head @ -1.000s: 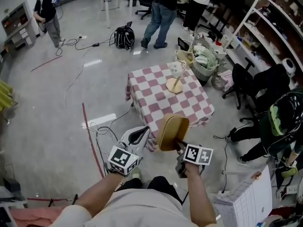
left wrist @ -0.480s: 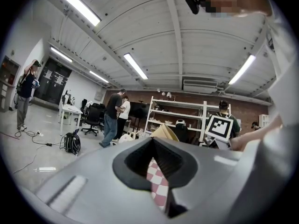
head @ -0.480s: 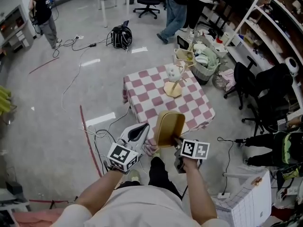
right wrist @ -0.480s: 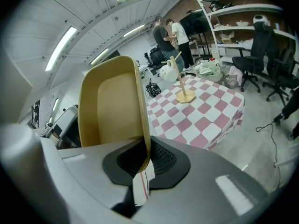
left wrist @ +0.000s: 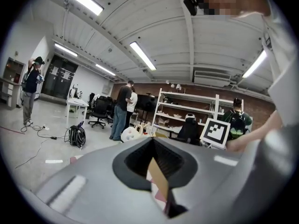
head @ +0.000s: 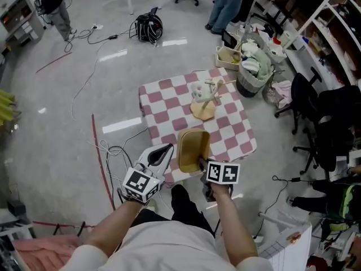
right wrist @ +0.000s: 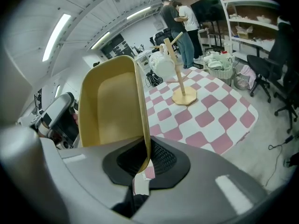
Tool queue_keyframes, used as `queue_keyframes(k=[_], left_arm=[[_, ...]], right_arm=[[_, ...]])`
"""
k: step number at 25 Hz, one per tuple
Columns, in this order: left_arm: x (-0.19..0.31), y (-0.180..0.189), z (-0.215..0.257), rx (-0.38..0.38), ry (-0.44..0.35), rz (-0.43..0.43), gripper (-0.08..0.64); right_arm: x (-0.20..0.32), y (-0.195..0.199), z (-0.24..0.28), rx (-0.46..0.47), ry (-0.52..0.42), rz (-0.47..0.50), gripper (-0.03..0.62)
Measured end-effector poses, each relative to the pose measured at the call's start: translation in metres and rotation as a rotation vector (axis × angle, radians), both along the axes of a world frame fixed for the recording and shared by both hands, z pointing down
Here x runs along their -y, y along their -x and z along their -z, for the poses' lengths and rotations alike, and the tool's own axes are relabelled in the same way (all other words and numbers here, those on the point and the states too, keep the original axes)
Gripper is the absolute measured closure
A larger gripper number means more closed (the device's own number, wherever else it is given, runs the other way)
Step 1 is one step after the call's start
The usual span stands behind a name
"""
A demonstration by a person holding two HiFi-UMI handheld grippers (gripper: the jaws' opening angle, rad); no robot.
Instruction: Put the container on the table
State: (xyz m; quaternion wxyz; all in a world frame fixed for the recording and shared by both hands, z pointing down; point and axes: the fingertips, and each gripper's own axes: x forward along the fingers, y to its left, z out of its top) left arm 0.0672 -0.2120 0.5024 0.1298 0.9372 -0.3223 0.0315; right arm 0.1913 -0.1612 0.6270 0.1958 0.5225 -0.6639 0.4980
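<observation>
A yellow-tan plastic container (head: 193,150) (right wrist: 110,106) is held upright, with my right gripper (head: 201,164) (right wrist: 145,155) shut on its side wall. In the head view it hangs over the near edge of the small table with a pink-and-white checked cloth (head: 169,109) (right wrist: 210,115). My left gripper (head: 164,150) (left wrist: 156,171) is just left of the container, jaws together, holding nothing. A wooden mug stand (head: 204,103) (right wrist: 180,73) with a white mug (right wrist: 164,66) stands at the table's far side.
Cables (head: 113,150) and a red tape line (head: 100,157) lie on the floor left of the table. A basket of cloth (head: 251,72), office chairs (head: 307,95) and shelves stand to the right. A black backpack (head: 148,26) and standing people are beyond.
The table has drawn nearer in the head view. Both grippers and the container have advanced, from short of the table to over its near edge. The right gripper's hold is unchanged.
</observation>
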Motion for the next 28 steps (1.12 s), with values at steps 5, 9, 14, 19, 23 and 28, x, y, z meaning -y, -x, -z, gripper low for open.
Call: queue_keyframes(k=[5, 9, 14, 19, 23, 28], left_arm=[[0.035, -0.038, -0.031, 0.034, 0.032, 0.029, 0.557], [0.057, -0.056, -0.056, 0.061, 0.073, 0.052, 0.557], [0.078, -0.072, -0.088, 0.079, 0.121, 0.057, 0.557], [0.094, -0.078, -0.119, 0.092, 0.158, 0.07, 0.557], [0.103, -0.077, -0.146, 0.104, 0.192, 0.084, 0.557], [0.106, -0.079, -0.164, 0.108, 0.217, 0.082, 0.557]], right_arm=[[0.037, -0.033, -0.038, -0.029, 0.042, 0.075, 0.569], [0.058, -0.052, -0.069, -0.038, 0.091, 0.103, 0.569], [0.08, -0.065, -0.106, -0.063, 0.145, 0.13, 0.569], [0.095, -0.067, -0.139, -0.091, 0.186, 0.16, 0.569], [0.103, -0.068, -0.167, -0.113, 0.222, 0.17, 0.569], [0.108, -0.07, -0.197, -0.13, 0.273, 0.17, 0.568]])
